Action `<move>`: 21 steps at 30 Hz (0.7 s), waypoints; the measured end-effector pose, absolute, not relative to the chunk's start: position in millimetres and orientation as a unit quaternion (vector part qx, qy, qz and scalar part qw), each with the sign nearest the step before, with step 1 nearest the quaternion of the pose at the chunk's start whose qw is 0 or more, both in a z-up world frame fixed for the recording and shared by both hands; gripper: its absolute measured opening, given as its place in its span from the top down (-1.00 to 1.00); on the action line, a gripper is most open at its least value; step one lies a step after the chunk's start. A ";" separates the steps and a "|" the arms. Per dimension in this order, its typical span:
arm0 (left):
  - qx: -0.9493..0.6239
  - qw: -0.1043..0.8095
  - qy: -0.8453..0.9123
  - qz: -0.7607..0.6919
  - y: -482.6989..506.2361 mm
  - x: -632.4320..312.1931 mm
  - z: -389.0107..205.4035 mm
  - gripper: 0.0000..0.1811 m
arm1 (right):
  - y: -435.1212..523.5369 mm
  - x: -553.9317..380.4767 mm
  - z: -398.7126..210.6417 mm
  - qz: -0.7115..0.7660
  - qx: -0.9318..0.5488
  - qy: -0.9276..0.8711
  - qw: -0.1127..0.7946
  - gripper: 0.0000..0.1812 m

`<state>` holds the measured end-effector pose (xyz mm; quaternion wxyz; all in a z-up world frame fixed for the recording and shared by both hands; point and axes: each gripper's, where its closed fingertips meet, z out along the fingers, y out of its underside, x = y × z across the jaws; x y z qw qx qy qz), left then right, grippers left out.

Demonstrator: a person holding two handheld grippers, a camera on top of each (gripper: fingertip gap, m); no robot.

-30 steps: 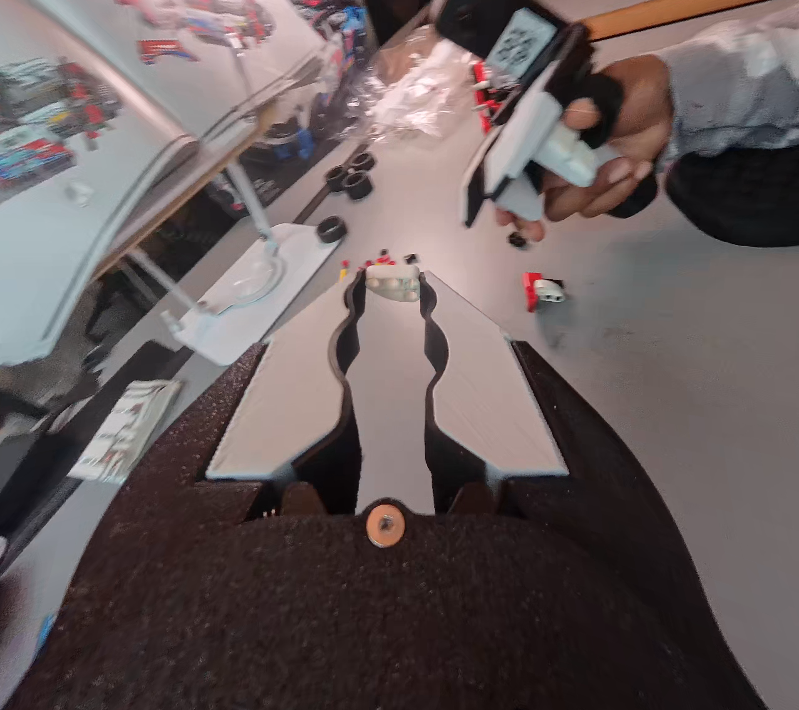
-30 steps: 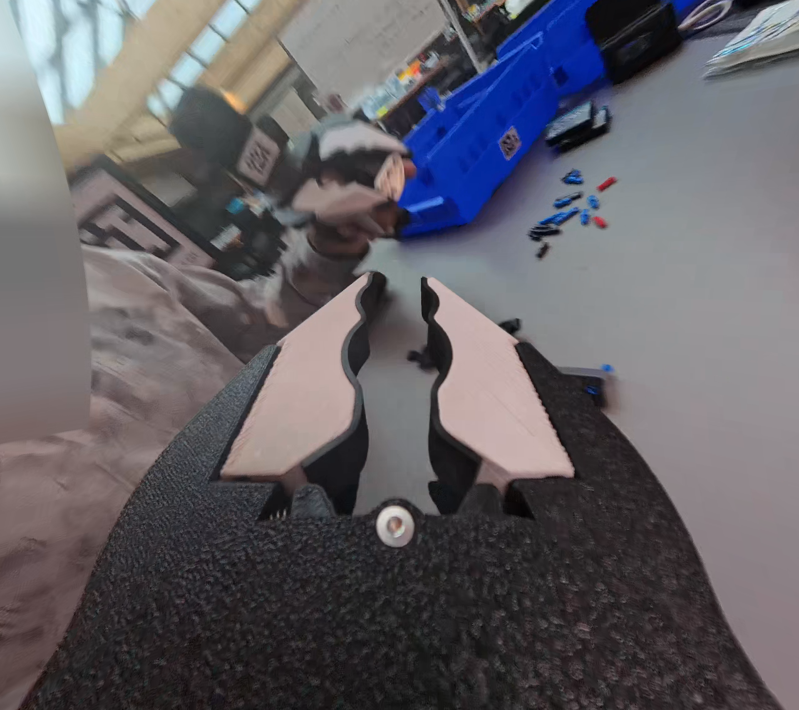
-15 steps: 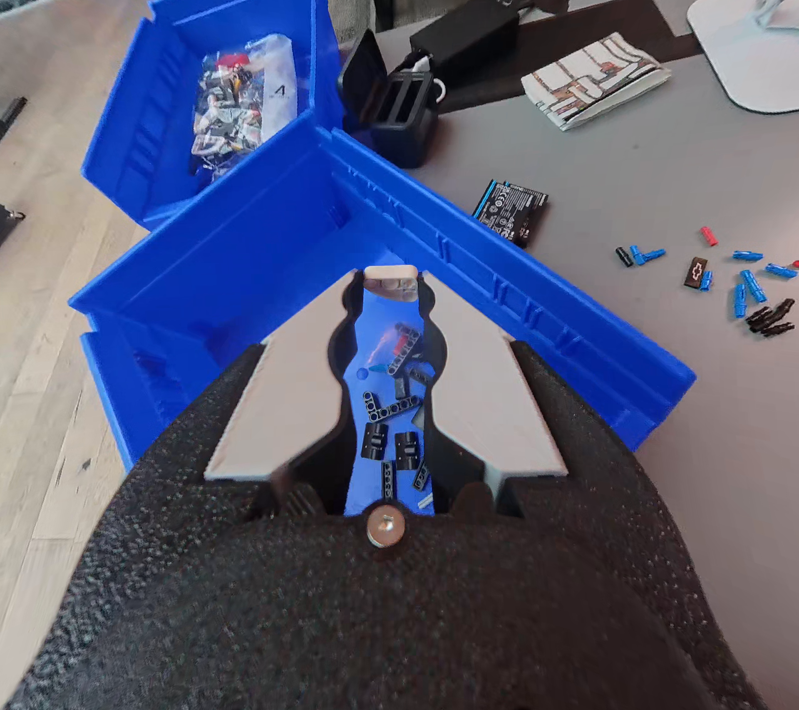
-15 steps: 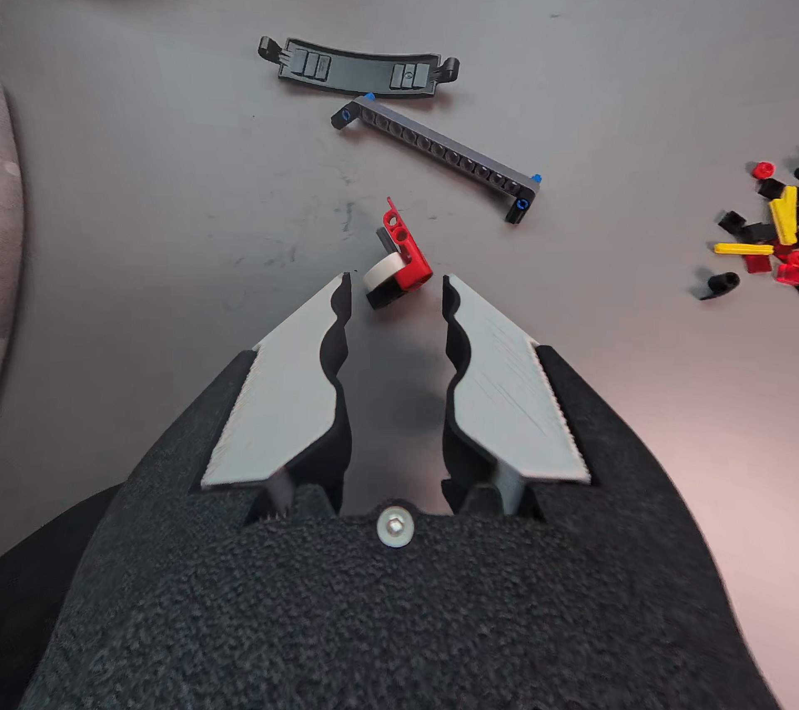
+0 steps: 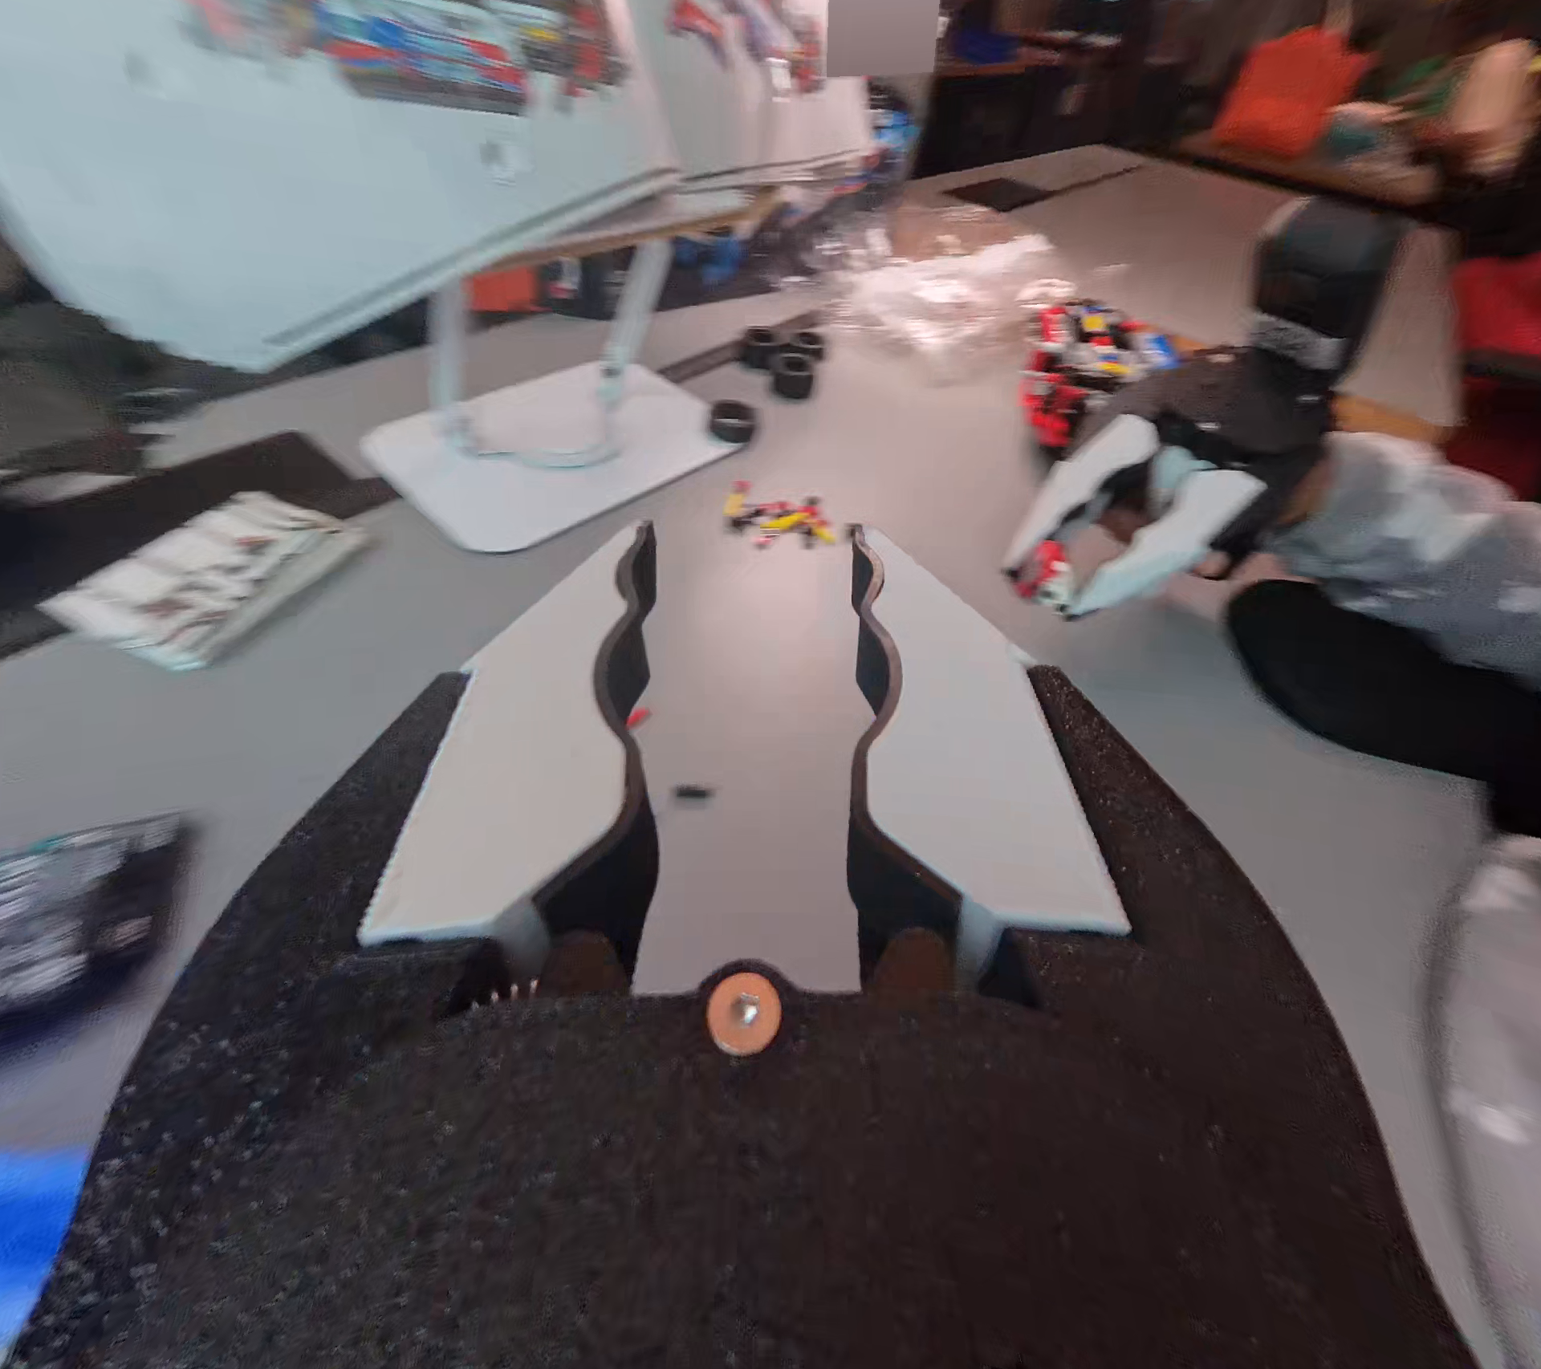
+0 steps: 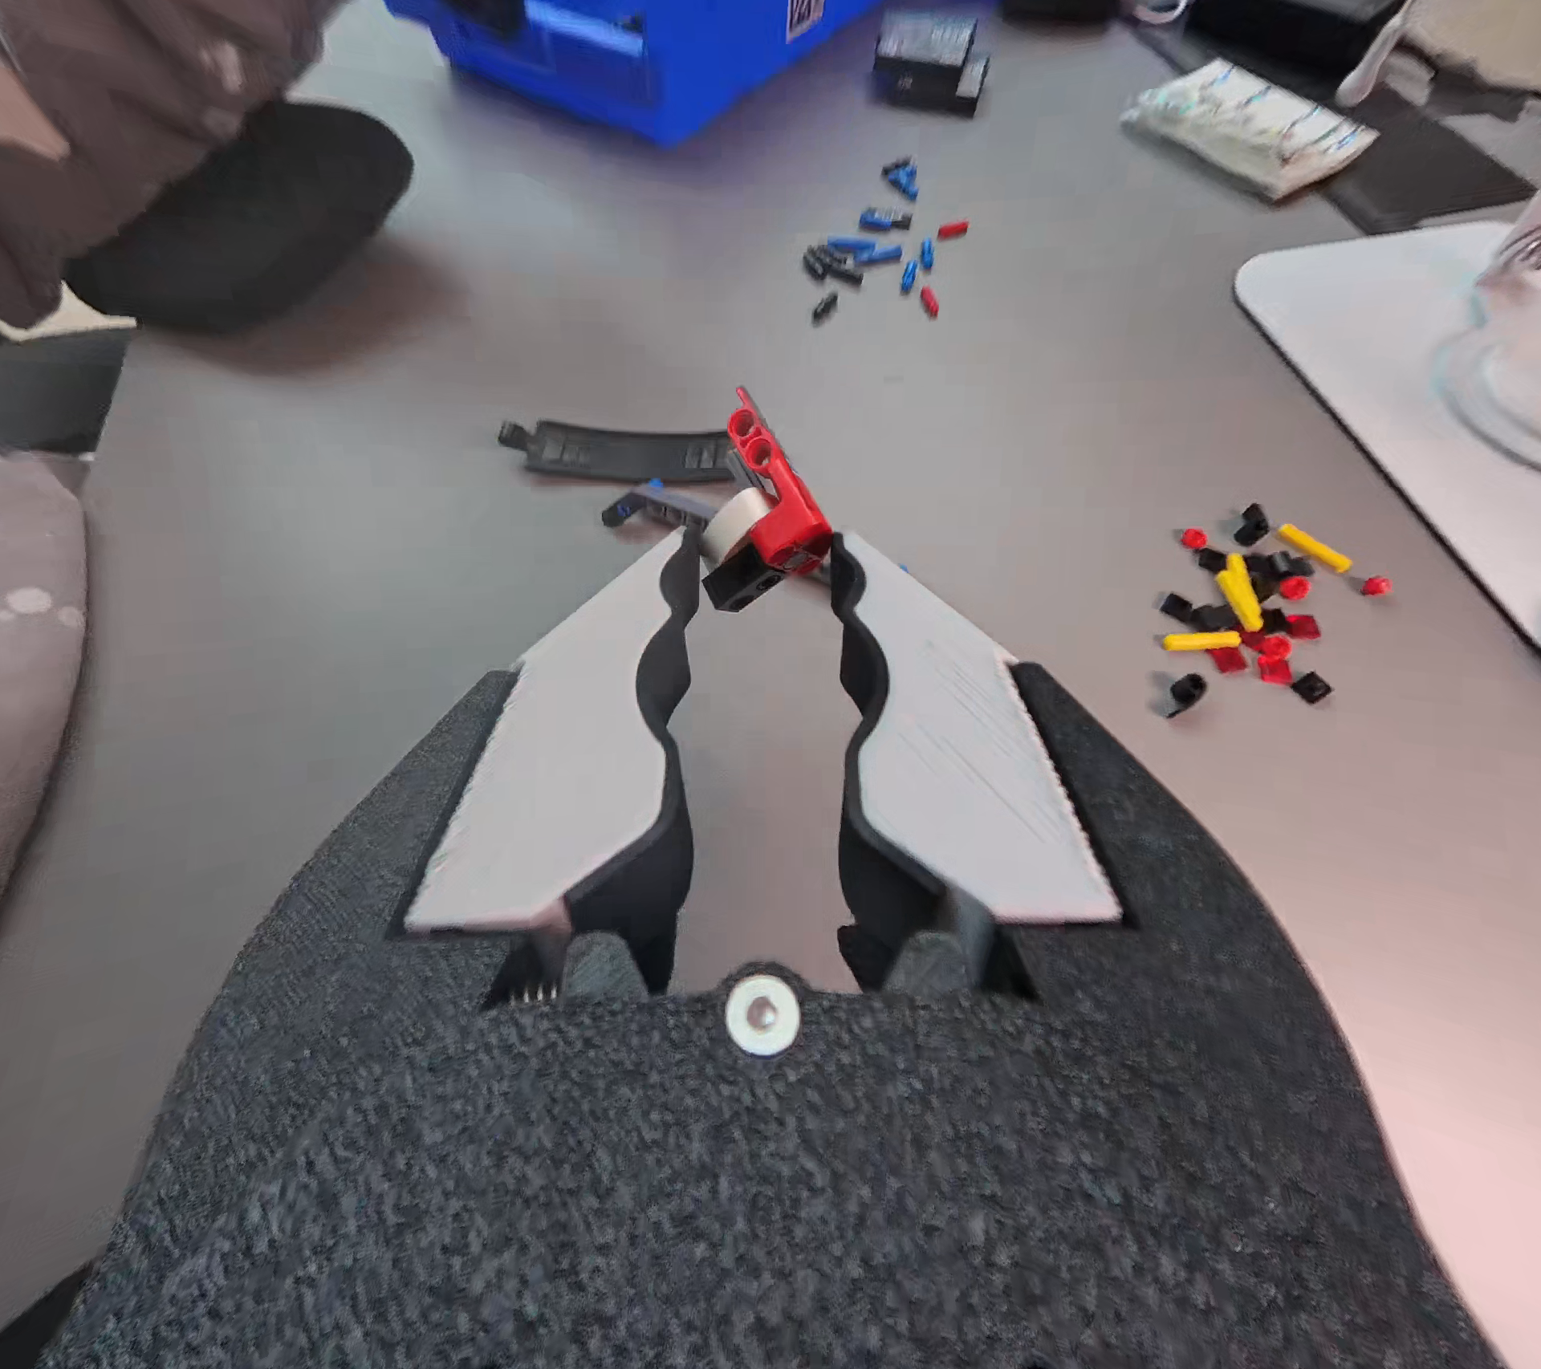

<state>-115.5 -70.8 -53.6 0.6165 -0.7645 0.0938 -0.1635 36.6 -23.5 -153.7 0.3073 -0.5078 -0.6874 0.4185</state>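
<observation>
Left hand-held gripper swung off bin, empty; right hand-held gripper pinching one red-white-black piece.

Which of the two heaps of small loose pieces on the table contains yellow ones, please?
The heap of red, black and yellow pieces by the white stand base; the farther heap is blue, black and red.

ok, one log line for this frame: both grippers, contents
left gripper: open, empty, over grey table | right gripper: shut on red-white-black brick assembly, lifted
</observation>
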 end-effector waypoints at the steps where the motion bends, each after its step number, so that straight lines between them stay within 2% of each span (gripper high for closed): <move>1: -0.758 0.601 0.111 -0.226 -68.1 -87.5 -58.9 0.52 | -23.4 34.1 -146.1 0.429 -0.504 -0.677 0.322 0.66; 3: -0.754 0.554 0.137 -0.326 -65.6 -39.4 -75.4 0.56 | -23.6 29.9 -135.0 0.435 -0.491 -0.666 0.354 0.66; 6: -0.762 0.495 0.161 -0.386 -62.5 3.9 -102.4 0.56 | -38.5 29.5 -133.4 0.433 -0.456 -0.688 0.361 0.66; 10: -0.773 0.455 0.195 -0.397 -65.1 29.3 -124.3 0.65 | -52.8 31.0 -146.8 0.399 -0.424 -0.730 0.358 0.66; 15: -0.782 0.458 0.232 -0.355 -67.3 36.8 -136.4 1.00 | -65.8 36.4 -161.2 0.381 -0.403 -0.765 0.327 0.66; 18: -0.807 0.438 0.224 -0.327 -64.3 32.9 -151.0 1.00 | -62.0 37.9 -160.1 0.396 -0.410 -0.756 0.322 0.68; 21: -0.808 0.420 0.195 -0.366 -64.4 35.4 -156.6 1.00 | -58.0 37.2 -149.2 0.422 -0.418 -0.735 0.326 0.72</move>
